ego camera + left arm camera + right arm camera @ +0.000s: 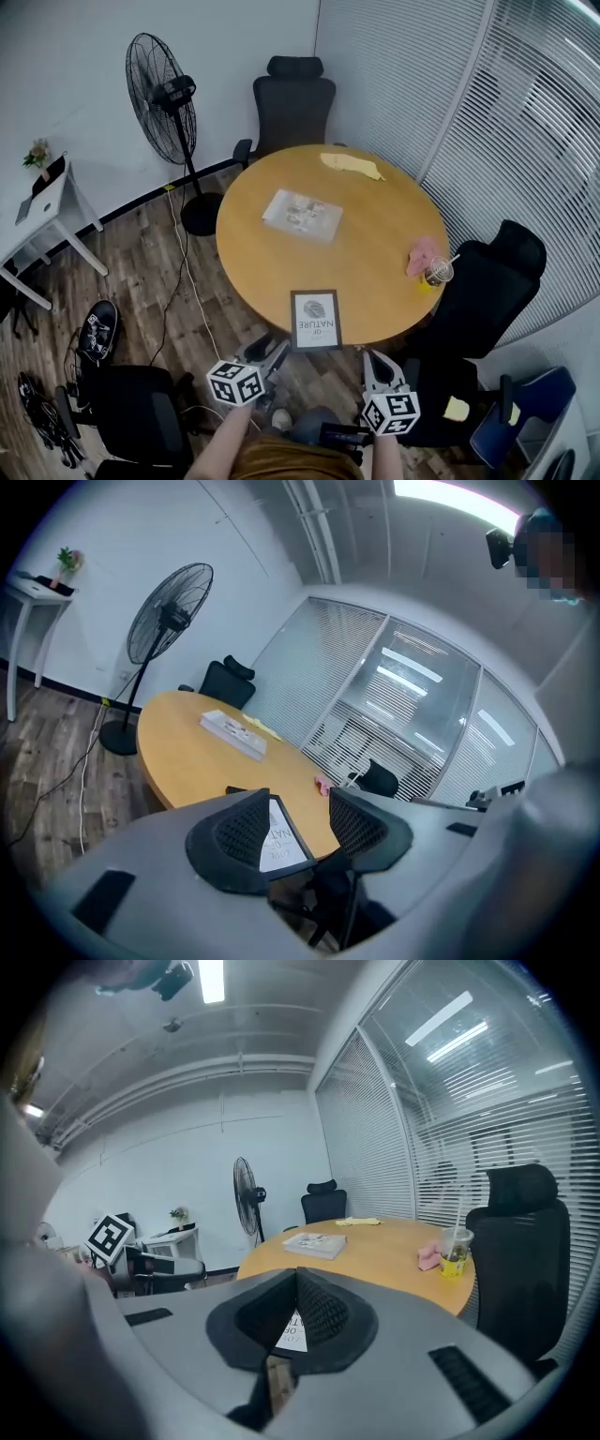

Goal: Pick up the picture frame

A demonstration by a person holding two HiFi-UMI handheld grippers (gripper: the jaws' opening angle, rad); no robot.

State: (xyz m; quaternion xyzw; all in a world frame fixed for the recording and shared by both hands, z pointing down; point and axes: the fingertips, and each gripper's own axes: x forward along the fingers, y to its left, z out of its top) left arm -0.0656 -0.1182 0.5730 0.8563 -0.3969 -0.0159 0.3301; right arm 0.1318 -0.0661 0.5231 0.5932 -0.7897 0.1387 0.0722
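The picture frame (315, 320) is black with a white print and lies flat at the near edge of the round wooden table (375, 225). My left gripper (278, 350) hangs just below the frame's left corner, off the table edge. Its jaws are open, and the frame (281, 841) shows in the gap of the left gripper (300, 803). My right gripper (369, 359) sits below the frame's right side. In the right gripper view the right gripper (298, 1276) has its tips touching, empty, with a strip of the frame (292, 1333) visible beneath them.
On the table lie a book (302, 214), a yellow cloth (350, 165), a pink item (421, 253) and a cup with a straw (438, 272). Black office chairs (294, 103) (487, 281) ring the table. A standing fan (167, 103) and a white side table (47, 211) stand at the left.
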